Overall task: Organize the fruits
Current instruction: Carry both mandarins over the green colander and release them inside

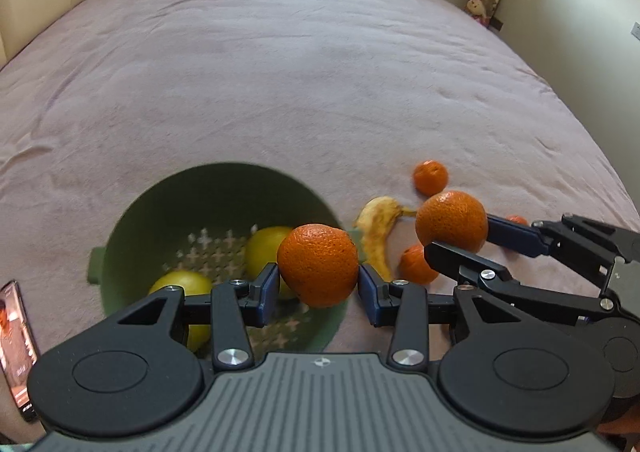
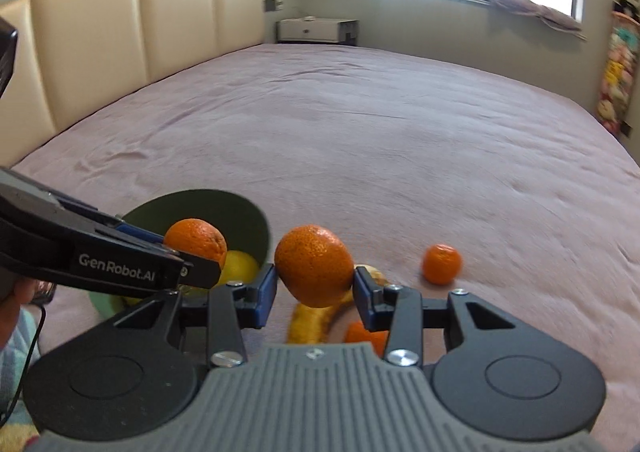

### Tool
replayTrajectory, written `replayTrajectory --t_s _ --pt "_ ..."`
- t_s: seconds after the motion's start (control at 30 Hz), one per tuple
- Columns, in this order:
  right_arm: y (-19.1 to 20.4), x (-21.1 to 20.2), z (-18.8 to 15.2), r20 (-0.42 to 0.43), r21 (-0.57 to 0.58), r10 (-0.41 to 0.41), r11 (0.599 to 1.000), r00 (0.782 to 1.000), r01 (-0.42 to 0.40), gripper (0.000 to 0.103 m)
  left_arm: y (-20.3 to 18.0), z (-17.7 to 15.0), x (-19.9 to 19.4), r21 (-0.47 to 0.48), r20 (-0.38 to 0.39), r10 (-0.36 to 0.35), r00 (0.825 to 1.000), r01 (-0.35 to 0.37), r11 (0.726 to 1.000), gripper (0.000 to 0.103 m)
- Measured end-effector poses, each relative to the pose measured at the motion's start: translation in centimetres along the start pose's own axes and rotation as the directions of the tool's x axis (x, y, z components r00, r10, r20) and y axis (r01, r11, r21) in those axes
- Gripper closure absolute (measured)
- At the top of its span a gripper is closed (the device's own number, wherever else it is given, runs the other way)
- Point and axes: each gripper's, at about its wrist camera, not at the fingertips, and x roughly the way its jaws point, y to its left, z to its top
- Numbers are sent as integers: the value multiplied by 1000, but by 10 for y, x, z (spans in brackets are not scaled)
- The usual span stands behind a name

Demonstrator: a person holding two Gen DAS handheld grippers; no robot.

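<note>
Left gripper (image 1: 318,286): pinching a round orange (image 1: 318,264) above the green perforated plastic bowl (image 1: 160,212).
Right gripper (image 2: 314,292): pinching another round orange (image 2: 314,264), right of the bowl.

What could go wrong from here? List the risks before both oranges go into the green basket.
1. The left tongs pinch their orange only at its sides, so it may slip out.
2. The right tongs carry another orange close beside them; the two could collide over the green basket.
3. A dropped orange may roll across the soft bedspread.
</note>
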Motion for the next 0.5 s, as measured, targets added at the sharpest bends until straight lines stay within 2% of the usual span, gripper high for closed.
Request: replayTrajectory --t_s 0.23,0.4,0.5 --pt "31 15 15 -60 -208 95 972 994 -106 64 26 -3 4 -2 -90 37 995 -37 999 55" --pt "38 30 19 -152 -293 128 941 980 -168 64 28 -7 11 45 -143 55 988 -49 998 55" --pt "41 42 22 -188 -351 119 919 975 -180 64 32 -8 17 35 -173 51 984 -46 998 55"
